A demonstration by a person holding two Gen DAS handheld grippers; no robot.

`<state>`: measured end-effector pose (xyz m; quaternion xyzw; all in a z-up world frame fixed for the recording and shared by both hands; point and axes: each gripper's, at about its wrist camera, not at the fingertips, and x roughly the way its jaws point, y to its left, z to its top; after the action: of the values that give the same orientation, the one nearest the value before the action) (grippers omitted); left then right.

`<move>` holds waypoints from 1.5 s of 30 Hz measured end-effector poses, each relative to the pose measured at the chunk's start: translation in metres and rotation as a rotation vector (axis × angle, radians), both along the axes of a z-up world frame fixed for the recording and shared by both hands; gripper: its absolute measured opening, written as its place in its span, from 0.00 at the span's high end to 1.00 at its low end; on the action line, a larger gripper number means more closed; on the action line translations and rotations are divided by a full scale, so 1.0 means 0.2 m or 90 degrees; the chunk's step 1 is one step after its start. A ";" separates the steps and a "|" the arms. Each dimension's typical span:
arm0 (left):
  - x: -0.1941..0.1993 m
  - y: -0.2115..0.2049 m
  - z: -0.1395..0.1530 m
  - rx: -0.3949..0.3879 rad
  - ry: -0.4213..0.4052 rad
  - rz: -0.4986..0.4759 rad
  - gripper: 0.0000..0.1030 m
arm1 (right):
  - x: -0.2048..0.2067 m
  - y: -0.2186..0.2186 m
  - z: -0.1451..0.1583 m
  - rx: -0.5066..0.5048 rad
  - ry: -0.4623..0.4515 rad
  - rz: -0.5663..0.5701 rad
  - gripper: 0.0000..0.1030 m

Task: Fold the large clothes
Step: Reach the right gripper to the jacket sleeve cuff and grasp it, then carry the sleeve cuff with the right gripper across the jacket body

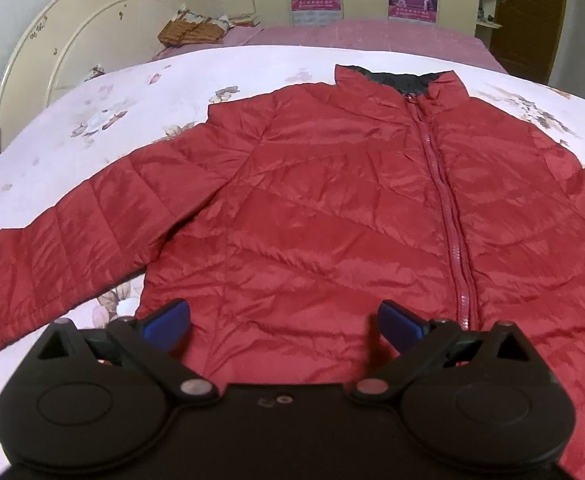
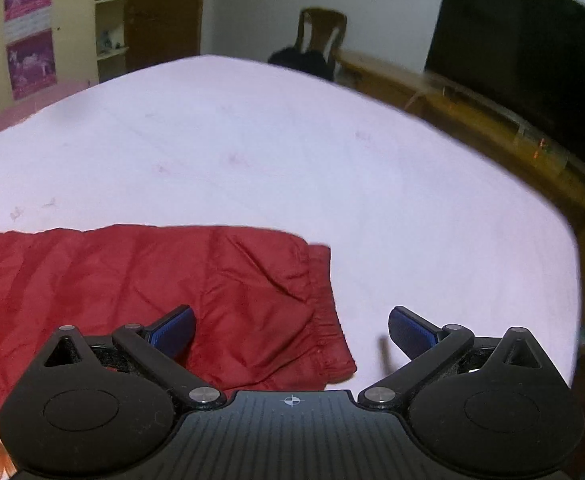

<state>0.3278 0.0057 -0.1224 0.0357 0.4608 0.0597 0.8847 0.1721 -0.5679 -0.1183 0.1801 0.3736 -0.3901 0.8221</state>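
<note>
A red quilted jacket (image 1: 332,200) lies flat on the bed, front up and zipped, with its dark-lined collar (image 1: 404,80) at the far end. Its left sleeve (image 1: 52,260) stretches out to the left. My left gripper (image 1: 284,324) hovers open over the jacket's lower hem with nothing between its blue pads. In the right wrist view the other sleeve (image 2: 152,288) lies across the sheet, its cuff (image 2: 328,320) pointing right. My right gripper (image 2: 292,332) is open just above the cuff end, one pad over the fabric, the other over bare sheet.
The bed has a pale floral sheet (image 1: 92,120) and a cream headboard (image 1: 72,40) at left. A pillow and pink cover (image 1: 196,32) lie at the back. A wooden bench (image 2: 492,128), a chair (image 2: 320,36) and a dark screen (image 2: 532,60) stand beyond the bed's right edge.
</note>
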 end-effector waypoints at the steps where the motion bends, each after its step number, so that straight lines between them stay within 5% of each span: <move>1: 0.01 0.00 0.00 -0.004 0.002 0.000 0.02 | -0.02 -0.01 -0.01 0.029 -0.025 0.002 0.09; 3: 0.02 0.00 0.00 -0.010 0.004 -0.004 0.02 | -0.03 0.00 0.00 0.054 -0.051 0.010 0.42; 5: 0.03 0.00 0.01 -0.015 -0.001 -0.009 0.03 | -0.03 0.02 0.03 0.051 -0.062 0.017 0.56; 7: 0.03 -0.01 0.03 -0.016 -0.007 -0.017 0.04 | -0.04 0.04 0.06 0.066 -0.083 0.030 0.83; 8: 0.03 -0.01 0.04 -0.022 -0.009 -0.024 0.08 | -0.01 0.08 0.10 0.067 -0.091 0.037 0.84; 15: 0.06 0.05 0.12 -0.054 -0.023 -0.019 0.09 | 0.21 0.38 0.37 0.034 -0.178 0.163 0.84; 24: 0.10 0.26 0.15 -0.080 -0.041 -0.031 0.15 | 0.71 1.18 0.60 0.059 -0.246 0.422 0.84; 32: 0.12 0.43 0.20 -0.089 -0.077 -0.036 0.12 | 0.99 1.95 0.50 0.152 -0.222 0.624 0.84; 38: 0.16 0.51 0.20 -0.141 -0.088 -0.024 0.07 | 1.04 2.25 0.31 0.223 -0.147 0.705 0.84; 39: 0.17 0.51 0.20 -0.147 -0.089 -0.028 0.06 | 1.06 2.27 0.29 0.230 -0.135 0.710 0.80; 42: 0.20 0.47 0.19 -0.164 -0.083 -0.041 0.02 | 1.05 2.22 0.29 0.259 -0.140 0.711 0.14; 45: 0.25 0.42 0.15 -0.180 -0.064 -0.049 0.01 | 1.03 2.17 0.35 0.232 -0.163 0.703 0.13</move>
<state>0.3770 0.0899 -0.0915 -0.0746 0.4178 -0.0379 0.9047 0.3789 -0.1345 -0.0493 0.1431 0.3708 0.1908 0.8976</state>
